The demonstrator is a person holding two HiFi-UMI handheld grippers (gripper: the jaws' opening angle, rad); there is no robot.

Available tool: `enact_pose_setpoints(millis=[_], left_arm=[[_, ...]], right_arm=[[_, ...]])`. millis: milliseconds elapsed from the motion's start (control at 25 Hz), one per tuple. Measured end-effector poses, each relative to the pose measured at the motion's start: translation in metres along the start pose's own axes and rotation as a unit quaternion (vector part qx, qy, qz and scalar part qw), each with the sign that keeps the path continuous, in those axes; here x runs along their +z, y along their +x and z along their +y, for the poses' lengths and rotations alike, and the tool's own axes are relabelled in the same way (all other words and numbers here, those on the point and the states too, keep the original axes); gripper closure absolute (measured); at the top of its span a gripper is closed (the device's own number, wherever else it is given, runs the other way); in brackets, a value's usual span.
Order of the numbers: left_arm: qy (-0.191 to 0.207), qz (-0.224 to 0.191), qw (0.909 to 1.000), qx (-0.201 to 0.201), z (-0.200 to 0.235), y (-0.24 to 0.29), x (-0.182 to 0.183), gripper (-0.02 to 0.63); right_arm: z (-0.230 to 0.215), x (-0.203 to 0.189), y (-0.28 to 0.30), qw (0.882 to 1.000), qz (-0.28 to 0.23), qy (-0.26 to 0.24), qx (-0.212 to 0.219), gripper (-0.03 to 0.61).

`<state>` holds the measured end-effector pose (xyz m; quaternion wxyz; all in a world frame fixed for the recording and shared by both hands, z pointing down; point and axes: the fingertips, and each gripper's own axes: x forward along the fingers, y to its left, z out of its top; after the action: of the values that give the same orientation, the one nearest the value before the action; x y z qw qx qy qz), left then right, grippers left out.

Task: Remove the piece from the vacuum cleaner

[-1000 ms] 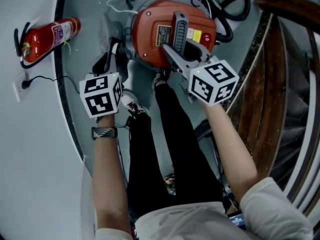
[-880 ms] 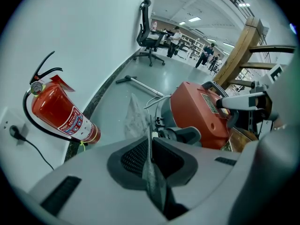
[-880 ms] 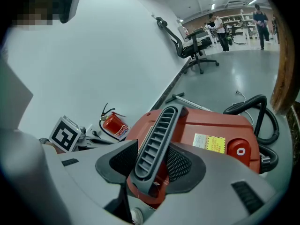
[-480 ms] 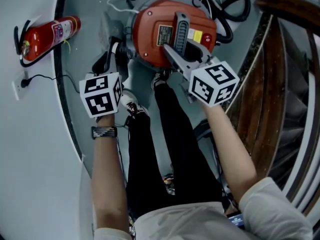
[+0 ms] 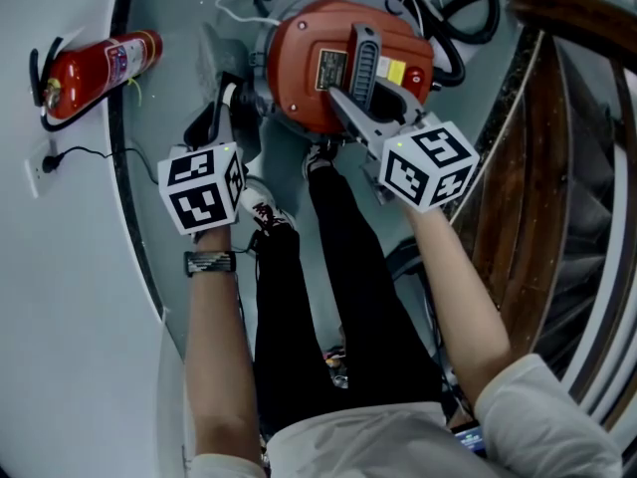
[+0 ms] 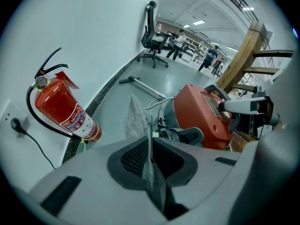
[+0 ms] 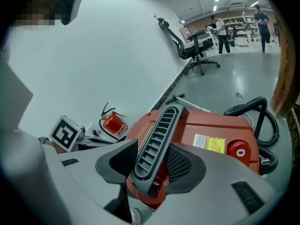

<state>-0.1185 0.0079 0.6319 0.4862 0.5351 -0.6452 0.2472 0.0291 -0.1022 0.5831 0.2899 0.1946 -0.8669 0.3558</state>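
Note:
The red vacuum cleaner [image 5: 318,68] stands on the floor in front of the person's feet. My right gripper [image 5: 345,98] is shut on its dark ribbed handle [image 7: 157,135], which runs between the two pads. My left gripper [image 5: 225,108] is to the left of the vacuum, apart from it. It is shut on a thin grey sheet [image 6: 137,118] that sticks up edge-on from between the pads [image 6: 161,156]. In the head view the sheet [image 5: 212,56] shows as a pale patch beyond the left jaws. The vacuum's red body [image 6: 201,114] lies to the right of the sheet.
A red fire extinguisher [image 5: 95,73] leans at the wall on the left, with a plugged socket [image 5: 45,167] beside it. A black hose [image 5: 458,28] curls behind the vacuum. A wooden structure [image 5: 557,167] stands at the right. The person's legs [image 5: 318,267] fill the middle. An office chair [image 6: 152,32] stands far off.

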Motion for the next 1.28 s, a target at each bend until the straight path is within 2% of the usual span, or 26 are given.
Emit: enact_pose_setpoints(millis=[1280], left_arm=[[-0.010,-0.011,0.9999,0.004,0.0059,-0.0012,-0.0004,0.578]], right_arm=[[0.0001,0.0004,0.0003,1.000,0.000,-0.002,0.000,0.394]])
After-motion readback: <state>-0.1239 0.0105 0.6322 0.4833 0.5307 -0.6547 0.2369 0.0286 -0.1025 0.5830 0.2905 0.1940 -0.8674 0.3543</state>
